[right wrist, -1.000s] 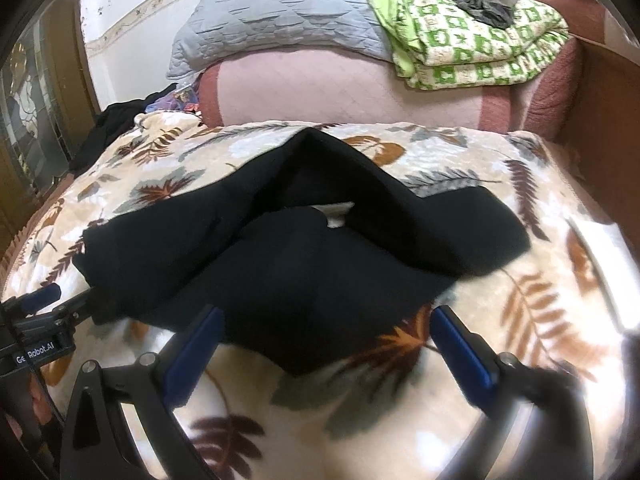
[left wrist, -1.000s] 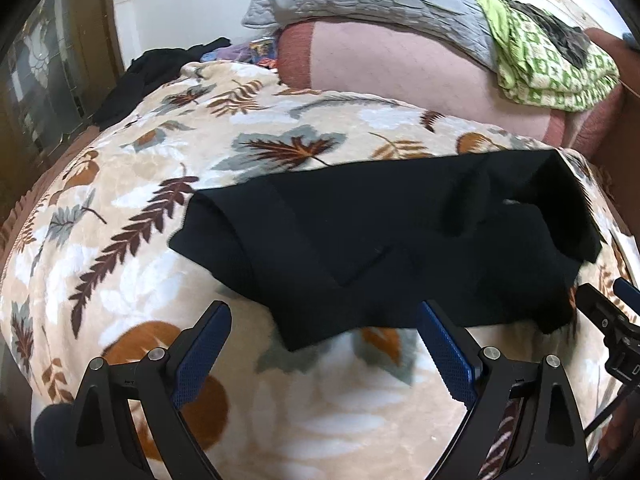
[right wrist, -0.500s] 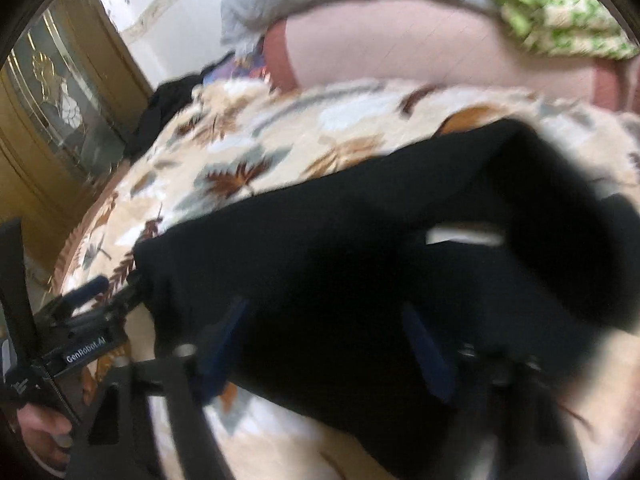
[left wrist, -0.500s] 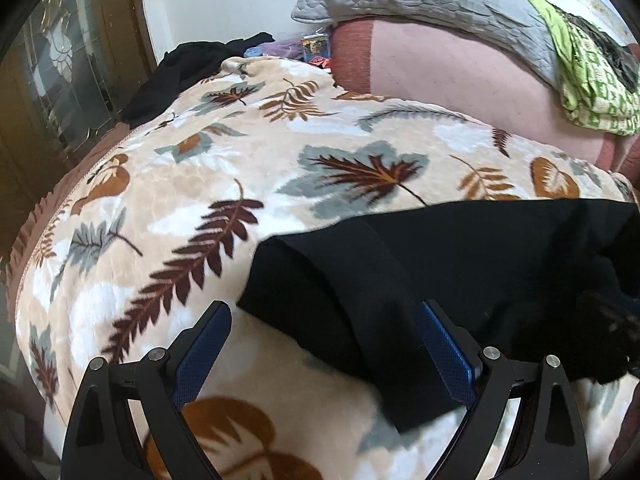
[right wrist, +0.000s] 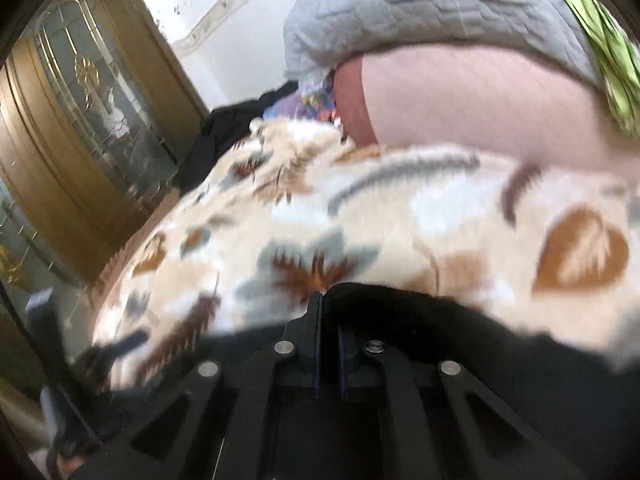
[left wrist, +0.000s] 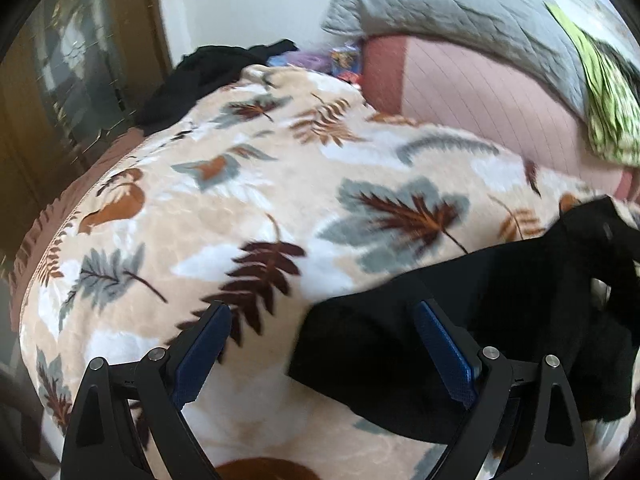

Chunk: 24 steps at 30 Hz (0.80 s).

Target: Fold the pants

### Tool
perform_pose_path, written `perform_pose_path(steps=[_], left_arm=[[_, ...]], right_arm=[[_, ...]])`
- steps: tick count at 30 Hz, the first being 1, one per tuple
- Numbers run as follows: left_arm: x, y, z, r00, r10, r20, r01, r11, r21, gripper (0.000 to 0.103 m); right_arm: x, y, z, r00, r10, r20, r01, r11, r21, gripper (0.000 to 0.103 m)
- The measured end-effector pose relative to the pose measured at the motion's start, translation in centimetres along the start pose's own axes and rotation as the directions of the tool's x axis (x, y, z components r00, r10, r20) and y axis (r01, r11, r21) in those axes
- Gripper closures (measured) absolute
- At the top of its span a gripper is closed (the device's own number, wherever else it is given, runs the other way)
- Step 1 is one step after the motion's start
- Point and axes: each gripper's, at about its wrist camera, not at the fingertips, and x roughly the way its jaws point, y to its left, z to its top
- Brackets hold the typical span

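The black pants (left wrist: 500, 300) lie rumpled on a leaf-patterned blanket (left wrist: 260, 200), low and to the right in the left wrist view. My left gripper (left wrist: 320, 316) is open; the pants' near corner reaches its right finger (left wrist: 440, 344), and the left finger hovers over bare blanket. In the blurred right wrist view, my right gripper (right wrist: 322, 298) is shut, with the black pants (right wrist: 520, 360) bunched up around its fingertips and spread beneath it. The pinched edge itself is hidden by the fingers.
A pink bolster (left wrist: 480, 100) crosses the back of the bed under a grey quilted pillow (left wrist: 460, 12) and a green patterned blanket (left wrist: 608, 120). Other dark clothes (left wrist: 208, 68) lie at the far left corner. A wooden glass-panelled door (right wrist: 80, 120) stands on the left.
The right gripper went from wide open to shut over the pants while swinging left. The left gripper slid left, so the pants now sit at its right finger.
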Motion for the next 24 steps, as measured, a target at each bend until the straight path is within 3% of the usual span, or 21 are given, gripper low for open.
perform_pose_path(steps=[7, 12, 15, 17, 19, 24], left_arm=[[0.0, 1.4, -0.2, 1.0, 0.012, 0.007, -0.012, 1.0, -0.021, 0.009], [0.4, 0.8, -0.2, 1.0, 0.017, -0.004, -0.017, 1.0, 0.009, 0.009], [1.0, 0.5, -0.4, 1.0, 0.012, -0.015, -0.012, 1.0, 0.011, 0.009], [1.1, 0.4, -0.5, 1.0, -0.001, -0.025, 0.001, 1.0, 0.002, 0.009], [1.2, 0.2, -0.6, 0.999, -0.015, -0.035, 0.014, 1.0, -0.007, 0.009], [0.1, -1.4, -0.9, 1.0, -0.026, -0.017, 0.026, 0.999, 0.032, 0.009]], right_arm=[[6.5, -1.8, 4.7, 0.998, -0.051, 0.039, 0.047, 0.994, 0.1, 0.098], [11.1, -2.5, 2.6, 0.987, -0.114, -0.11, 0.123, 0.989, 0.084, 0.086], [8.6, -2.3, 1.0, 0.992, -0.085, -0.092, 0.09, 0.994, 0.058, 0.061], [5.8, -2.5, -0.2, 0.997, -0.059, -0.056, 0.063, 0.995, 0.075, 0.038], [2.6, -2.9, -1.8, 0.999, -0.035, -0.025, 0.037, 0.995, 0.092, 0.036], [-4.7, -6.0, -7.5, 0.996, -0.085, -0.009, 0.085, 0.984, 0.156, 0.036]])
